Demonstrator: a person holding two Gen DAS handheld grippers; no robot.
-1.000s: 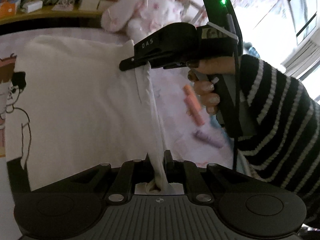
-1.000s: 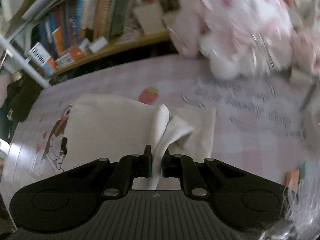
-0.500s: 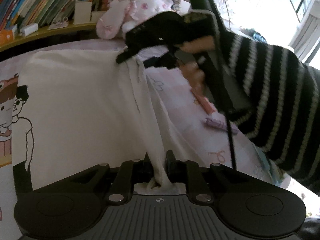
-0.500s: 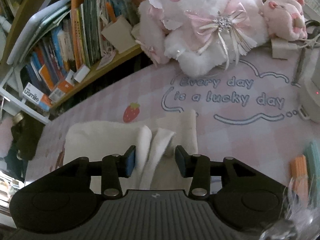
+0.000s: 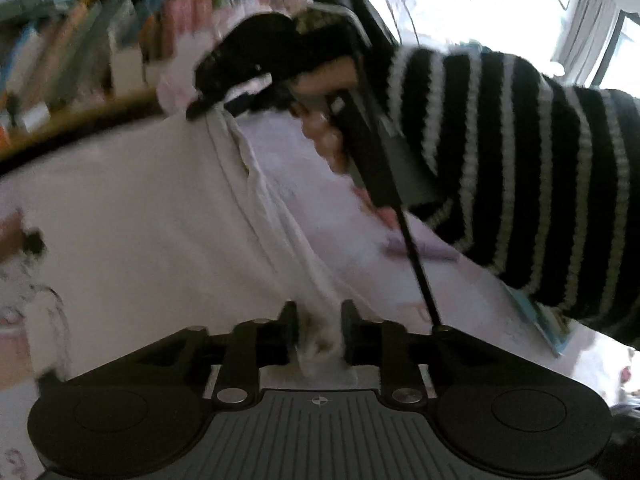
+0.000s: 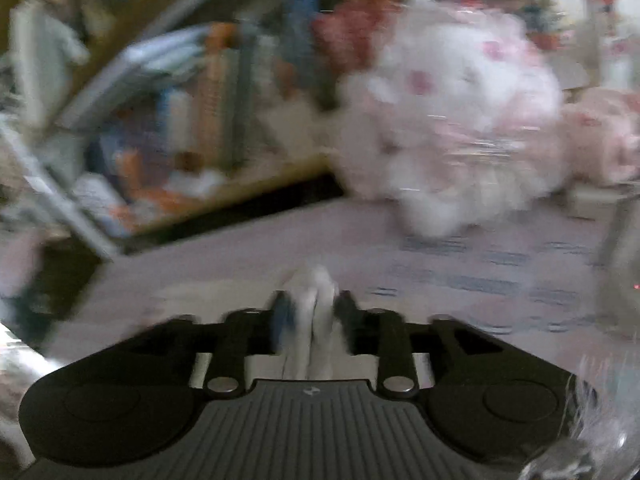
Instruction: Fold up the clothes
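A white garment (image 5: 140, 208) with a cartoon print at its left edge lies spread on the pink tablecloth (image 5: 304, 184). Its right edge is gathered into a ridge that runs from my left gripper (image 5: 320, 320) up to my right gripper (image 5: 208, 108). The left jaws are opening, with the bunched fabric loose between them and a gap on the left side. In the blurred right wrist view my right gripper (image 6: 312, 304) is closing, and a fold of the white garment (image 6: 314, 280) stands between its jaws, touching both pads. A hand in a striped sleeve (image 5: 500, 152) holds the right gripper.
A white and pink plush toy (image 6: 460, 128) sits at the back of the pink tablecloth (image 6: 440, 288), with a smaller pink one (image 6: 600, 136) beside it. A low bookshelf (image 6: 180, 120) runs behind the table. Pens (image 5: 420, 252) lie under the sleeve.
Both jaws released their tight pinch on the cloth. The right ones opened wide, then narrowed onto the fold again. The right gripper's view swung up toward the plush toy. The left gripper shifted, blurring its view.
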